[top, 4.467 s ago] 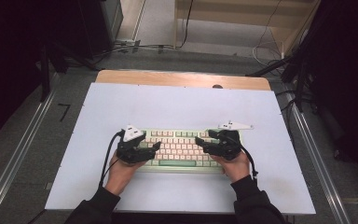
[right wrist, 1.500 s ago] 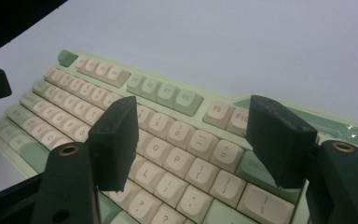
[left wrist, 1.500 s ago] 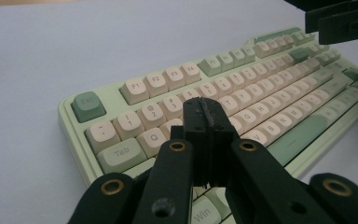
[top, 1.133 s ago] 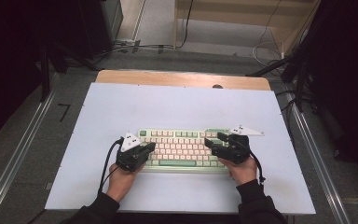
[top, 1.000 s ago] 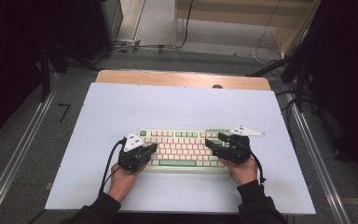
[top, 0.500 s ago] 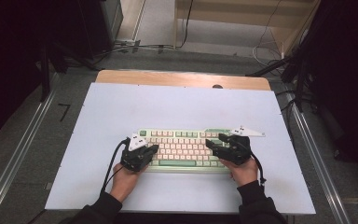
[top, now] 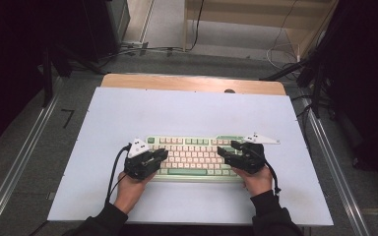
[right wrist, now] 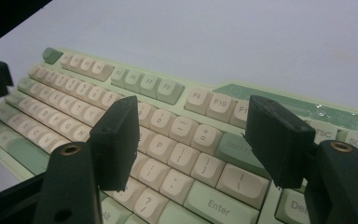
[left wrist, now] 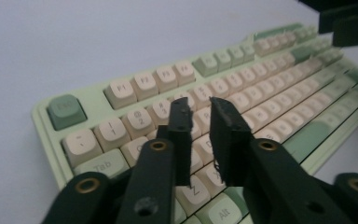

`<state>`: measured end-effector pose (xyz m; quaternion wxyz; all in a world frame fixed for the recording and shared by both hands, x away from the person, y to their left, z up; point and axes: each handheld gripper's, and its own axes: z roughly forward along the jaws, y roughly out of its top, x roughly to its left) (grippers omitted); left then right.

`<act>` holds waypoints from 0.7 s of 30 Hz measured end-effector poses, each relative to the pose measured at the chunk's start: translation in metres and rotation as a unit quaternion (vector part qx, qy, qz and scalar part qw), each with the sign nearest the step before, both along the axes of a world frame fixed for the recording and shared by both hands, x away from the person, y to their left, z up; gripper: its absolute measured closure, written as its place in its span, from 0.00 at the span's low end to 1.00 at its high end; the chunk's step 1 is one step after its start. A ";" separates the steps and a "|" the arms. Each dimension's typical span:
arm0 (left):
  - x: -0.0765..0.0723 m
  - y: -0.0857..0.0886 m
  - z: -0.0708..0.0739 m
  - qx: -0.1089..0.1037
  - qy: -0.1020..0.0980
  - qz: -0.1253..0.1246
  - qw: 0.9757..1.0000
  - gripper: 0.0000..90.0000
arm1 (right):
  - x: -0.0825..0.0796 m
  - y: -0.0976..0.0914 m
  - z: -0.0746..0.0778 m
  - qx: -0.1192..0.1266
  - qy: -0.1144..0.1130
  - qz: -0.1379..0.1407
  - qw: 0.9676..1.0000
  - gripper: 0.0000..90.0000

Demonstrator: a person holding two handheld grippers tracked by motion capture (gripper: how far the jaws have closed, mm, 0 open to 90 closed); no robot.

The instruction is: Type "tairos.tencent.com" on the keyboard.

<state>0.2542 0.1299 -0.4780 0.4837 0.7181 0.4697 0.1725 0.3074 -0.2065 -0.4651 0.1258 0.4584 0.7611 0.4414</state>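
Nearest, at the bottom edge of the high view, two dark sleeves and bare hands, each wrapped round a black gripper. Left hand [top: 128, 191] under the left gripper [top: 161, 156], its cable looping down beside the wrist; right hand [top: 257, 179] under the right gripper [top: 225, 156], grey three-cornered plate sticking out past it toward the far right.

Next, the keyboard [top: 197, 156] — pale green case, cream keys, green accent keys — lying flat on the white table [top: 192, 110], near its front edge and roughly centred, long side running left to right. Both grippers over it, one at each end, jaw tips pointing inward toward each other.

Seen along the left gripper [left wrist: 199, 122]: jaws just been opening, now parted by a narrow slit, nothing between them, tips hovering over the letter keys below the number row, close to the green corner key [left wrist: 66, 111] and Tab. Whether the tips touch a key — cannot tell.

Seen along the right gripper [right wrist: 193, 137]: jaws spread wide, nothing clamped, straddling the keys around P and the brackets, with the Enter key [right wrist: 216, 201] just below.

Farther off, bare white tabletop, then a wooden strip [top: 192, 83] along the table's far edge, then grey floor [top: 216, 49] with cables.
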 end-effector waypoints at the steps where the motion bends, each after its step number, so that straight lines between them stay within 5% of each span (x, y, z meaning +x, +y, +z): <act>1: -0.002 0.003 0.001 0.002 -0.005 0.004 1.000 0.73 | 0.000 0.000 0.000 0.000 -0.001 0.000 1.000 0.37; 6: -0.003 0.020 -0.002 0.020 -0.006 0.039 0.999 0.44 | 0.000 -0.001 0.001 0.002 -0.001 0.000 1.000 0.37; 12: -0.001 0.041 -0.004 0.007 0.000 0.075 0.997 0.39 | -0.001 -0.001 0.002 0.002 -0.001 0.000 1.000 0.38; 21: -0.008 0.058 -0.007 0.015 0.000 0.089 0.996 0.37 | -0.007 -0.006 0.005 0.004 -0.007 0.002 1.000 0.40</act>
